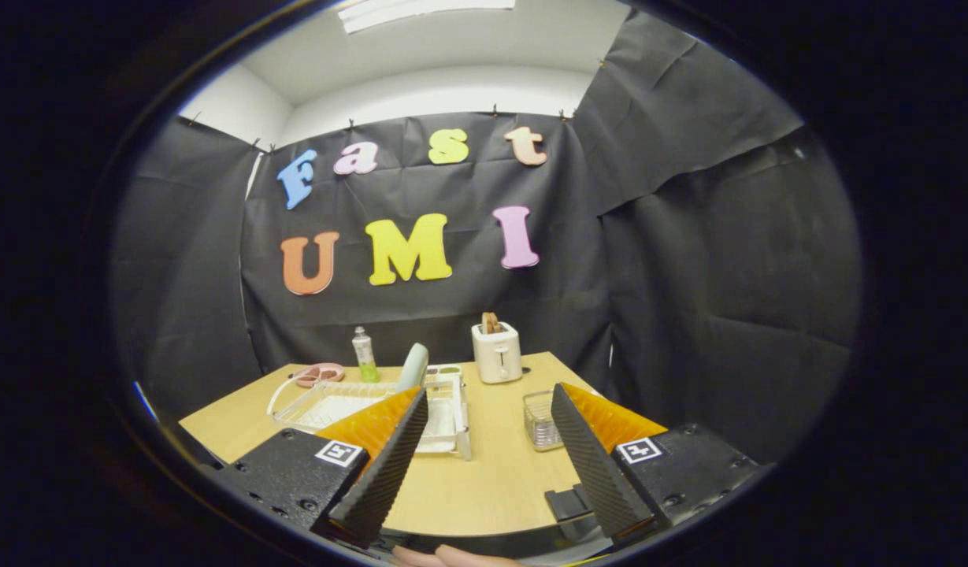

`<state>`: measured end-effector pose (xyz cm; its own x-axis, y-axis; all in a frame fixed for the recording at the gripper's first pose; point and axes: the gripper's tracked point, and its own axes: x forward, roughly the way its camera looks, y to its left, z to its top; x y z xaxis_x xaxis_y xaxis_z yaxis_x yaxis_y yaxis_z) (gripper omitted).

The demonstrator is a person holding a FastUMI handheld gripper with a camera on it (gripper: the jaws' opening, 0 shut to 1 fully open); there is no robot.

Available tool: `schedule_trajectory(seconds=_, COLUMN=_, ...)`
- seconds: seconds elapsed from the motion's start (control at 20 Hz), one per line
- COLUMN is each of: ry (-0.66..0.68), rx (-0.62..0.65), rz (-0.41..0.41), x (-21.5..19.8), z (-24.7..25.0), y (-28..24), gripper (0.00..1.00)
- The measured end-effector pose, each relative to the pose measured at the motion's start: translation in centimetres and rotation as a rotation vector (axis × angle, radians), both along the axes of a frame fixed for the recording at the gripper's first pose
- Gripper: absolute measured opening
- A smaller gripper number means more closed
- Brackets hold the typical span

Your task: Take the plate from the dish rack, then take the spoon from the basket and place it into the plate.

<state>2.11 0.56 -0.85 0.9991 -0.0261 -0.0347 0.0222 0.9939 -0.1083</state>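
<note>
I hold the gripper point(490, 441) above the near edge of the wooden table point(484, 480), its two fingers spread wide apart with nothing between them but bare tabletop. The plate point(413, 366) stands on edge at the far end of the white dish rack point(452, 421), beyond and a little above the tip of my left finger point(389, 465); I see it almost edge-on, a pale slim upright shape, so its broad faces seem to turn sideways to me. That is what my first move turns on: the plate lies ahead and to the left of the line between the fingers, and I judge I must swing left and forward over the rack, then bring the jaws down astride the thin rim. The small clear basket point(540, 421) sits just beside the tip of my right finger point(590, 465), well apart from the rack; I cannot make out the spoon inside it from here. A toaster point(497, 352) stands behind, near the back of the table, with a green bottle point(365, 356) and a pink dish point(320, 373) off beyond the rack. Nothing of the task looks done yet.
</note>
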Motion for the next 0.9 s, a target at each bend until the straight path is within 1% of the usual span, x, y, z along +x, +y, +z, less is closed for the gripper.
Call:
schedule_trajectory(seconds=0.1, ry=0.021, rx=-0.022, rz=0.014, x=0.7, z=0.2, y=0.8, gripper=1.0)
schedule_trajectory(seconds=0.25, ry=0.056, rx=-0.041, rz=0.002, x=2.0, z=0.6, y=1.6, gripper=1.0)
schedule_trajectory(seconds=0.3, ry=0.065, rx=-0.054, rz=0.014, x=2.5, z=0.9, y=2.5, gripper=1.0)
schedule_trajectory(seconds=0.45, ry=0.09, rx=-0.131, rz=0.029, x=4.8, z=1.9, y=4.4, gripper=1.0)
schedule_trajectory(seconds=0.5, ry=0.11, rx=-0.155, rz=0.031, x=5.8, z=2.2, y=5.2, gripper=1.0)
schedule_trajectory(seconds=0.55, ry=0.136, rx=-0.17, rz=0.053, x=6.9, z=2.2, y=6.1, gripper=1.0)
schedule_trajectory(seconds=0.6, ry=0.182, rx=-0.18, rz=0.061, x=7.8, z=2.1, y=7.0, gripper=1.0)
schedule_trajectory(seconds=0.75, ry=0.3, rx=-0.16, rz=0.104, x=11.0, z=2.2, y=9.6, gripper=1.0)
schedule_trajectory(seconds=0.9, ry=0.36, rx=-0.206, rz=0.045, x=14.8, z=3.2, y=9.9, gripper=1.0)
